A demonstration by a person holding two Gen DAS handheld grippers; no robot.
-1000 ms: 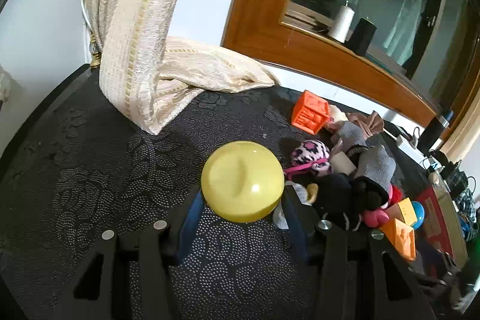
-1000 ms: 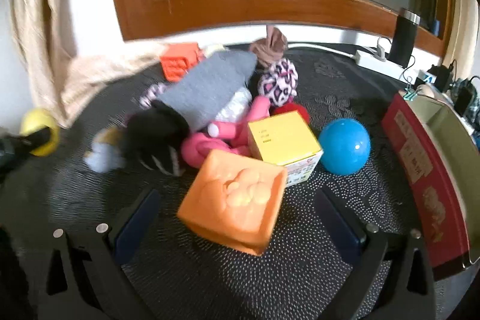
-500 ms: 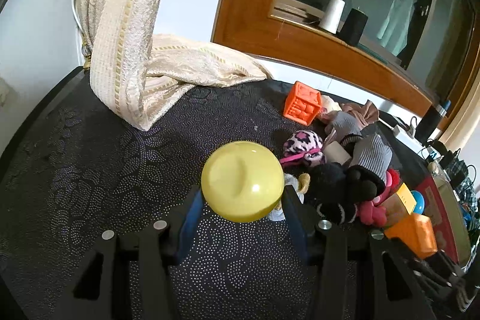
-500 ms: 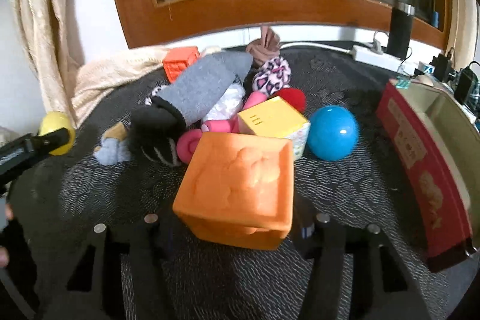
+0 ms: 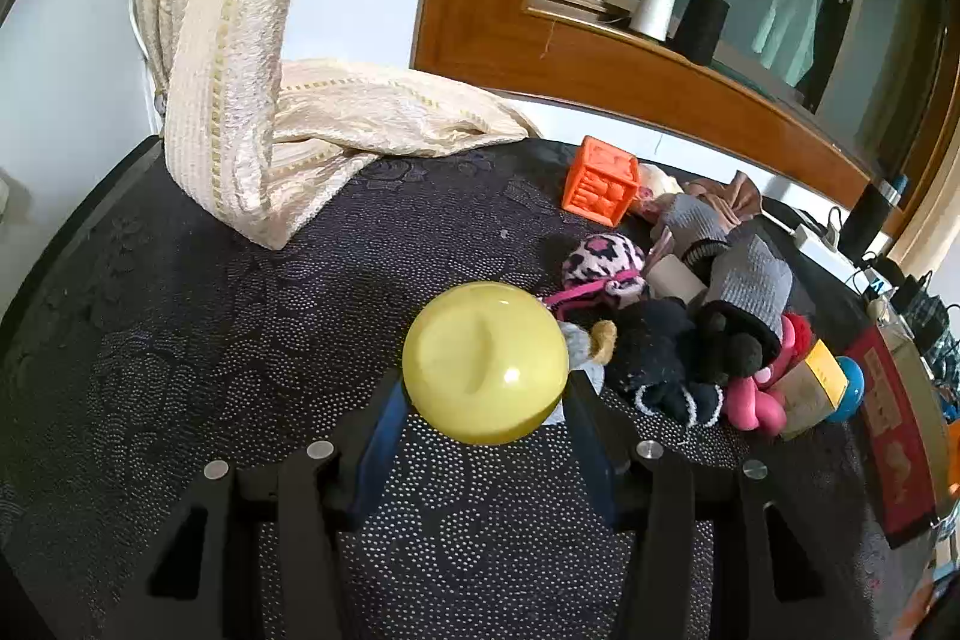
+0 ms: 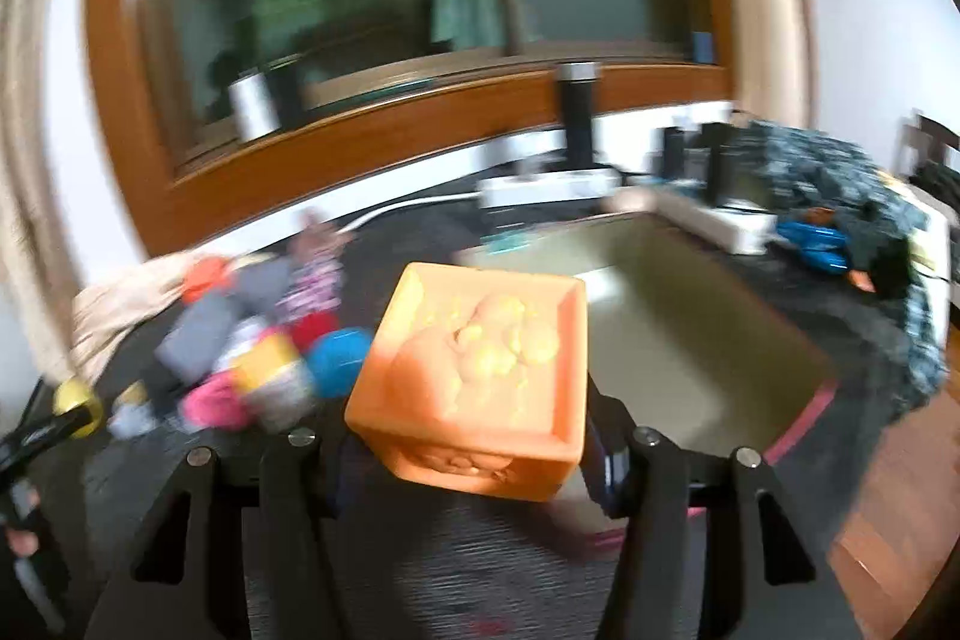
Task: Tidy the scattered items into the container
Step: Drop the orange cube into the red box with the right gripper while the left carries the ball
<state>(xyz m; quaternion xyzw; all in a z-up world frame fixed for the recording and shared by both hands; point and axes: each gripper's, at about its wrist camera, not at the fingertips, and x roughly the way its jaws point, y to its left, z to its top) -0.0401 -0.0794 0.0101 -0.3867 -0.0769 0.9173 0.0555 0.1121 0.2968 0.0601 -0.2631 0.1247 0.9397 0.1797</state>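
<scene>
While lifted, left gripper (image 5: 483, 415) clamps yellow ball (image 5: 485, 363)

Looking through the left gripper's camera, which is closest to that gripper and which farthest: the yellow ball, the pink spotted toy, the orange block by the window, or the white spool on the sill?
1. Yellow ball: held between the left gripper's fingers.
2. Pink spotted toy: just beyond, slightly right.
3. Orange block: farther back on the table.
4. White spool: up on the window sill.

Yellow ball (image 5: 485, 363), orange cube (image 6: 480, 376), both gripped
</scene>
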